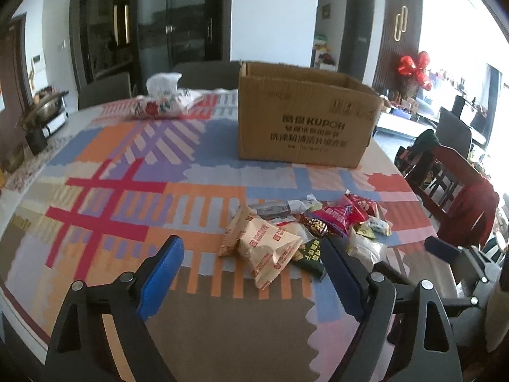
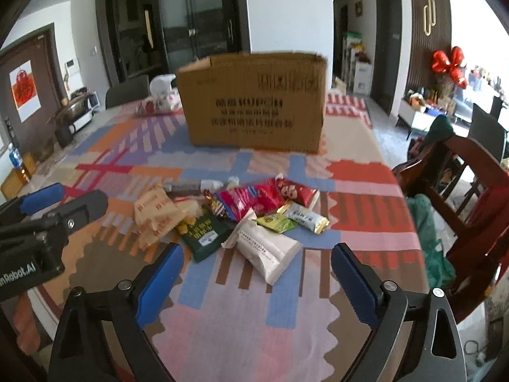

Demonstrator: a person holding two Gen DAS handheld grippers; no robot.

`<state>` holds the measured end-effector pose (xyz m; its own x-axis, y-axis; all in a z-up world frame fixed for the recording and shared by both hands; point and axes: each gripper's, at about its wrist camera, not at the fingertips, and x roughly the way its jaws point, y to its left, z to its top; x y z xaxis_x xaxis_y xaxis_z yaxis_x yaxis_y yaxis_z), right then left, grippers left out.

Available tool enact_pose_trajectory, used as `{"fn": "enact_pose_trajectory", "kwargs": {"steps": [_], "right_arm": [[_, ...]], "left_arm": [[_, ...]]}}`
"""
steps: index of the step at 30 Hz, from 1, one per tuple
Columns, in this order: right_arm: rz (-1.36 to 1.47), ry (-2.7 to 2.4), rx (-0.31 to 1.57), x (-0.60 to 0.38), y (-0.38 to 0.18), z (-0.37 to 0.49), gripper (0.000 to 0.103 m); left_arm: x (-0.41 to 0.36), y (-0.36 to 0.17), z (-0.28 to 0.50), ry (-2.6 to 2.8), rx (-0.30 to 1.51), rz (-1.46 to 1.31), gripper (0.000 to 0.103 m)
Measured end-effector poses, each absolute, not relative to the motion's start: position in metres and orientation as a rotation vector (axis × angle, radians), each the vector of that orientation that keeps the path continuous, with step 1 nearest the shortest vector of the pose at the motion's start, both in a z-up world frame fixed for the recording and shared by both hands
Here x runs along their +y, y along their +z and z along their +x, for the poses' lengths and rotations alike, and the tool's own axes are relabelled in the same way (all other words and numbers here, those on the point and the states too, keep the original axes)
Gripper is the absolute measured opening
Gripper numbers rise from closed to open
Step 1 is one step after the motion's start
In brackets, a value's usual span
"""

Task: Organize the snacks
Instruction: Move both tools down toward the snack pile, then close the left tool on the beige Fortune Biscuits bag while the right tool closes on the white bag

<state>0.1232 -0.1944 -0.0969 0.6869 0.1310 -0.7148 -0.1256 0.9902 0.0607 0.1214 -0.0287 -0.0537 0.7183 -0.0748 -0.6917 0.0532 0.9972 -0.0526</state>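
Snacks (image 2: pixel 241 213) heaped on patterned worktop (image 2: pixel 359 178), near side of open cardboard box (image 2: pixel 254 102). Left claw (image 1: pixel 254 270) and right claw (image 2: pixel 256 270) both released, spread wide, hovering before the heap, grasping nothing.

Your tablecloth (image 2: pixel 359 172): orange, blue, red, lilac blocks and stripes. Brown cardboard box (image 2: pixel 254 102) at 12 o'clock. Dark green packet (image 2: pixel 203 234), red packet (image 2: pixel 296 192), blue finger pads (image 2: pixel 159 281).
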Motion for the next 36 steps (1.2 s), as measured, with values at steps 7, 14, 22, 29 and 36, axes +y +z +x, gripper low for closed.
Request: {"fn": "enact_pose_trajectory", "kwargs": {"steps": [7,14,22,29,36], "right_arm": [[-0.011,0.16,0.86,-0.194,-0.119,0.145,0.09],[-0.037,0.169,0.898,-0.195,-0.134,0.159,0.083],[-0.06,0.173,0.912,-0.192,-0.141,0.174,0.076],[-0.048,0.205,0.95,-0.182,-0.145,0.178,0.053],[-0.022,0.214,0.927,-0.18,-0.136,0.168,0.046]], "left_arm": [[-0.032,-0.082,0.151,-0.027,0.874,-0.086,0.081],[-0.034,-0.098,0.172,-0.013,0.939,-0.122,0.079],[-0.03,-0.108,0.193,0.011,0.969,-0.147,0.078],[-0.021,-0.115,0.19,-0.021,1.012,-0.178,0.06],[-0.018,-0.112,0.178,-0.073,0.997,-0.142,0.046]]}}
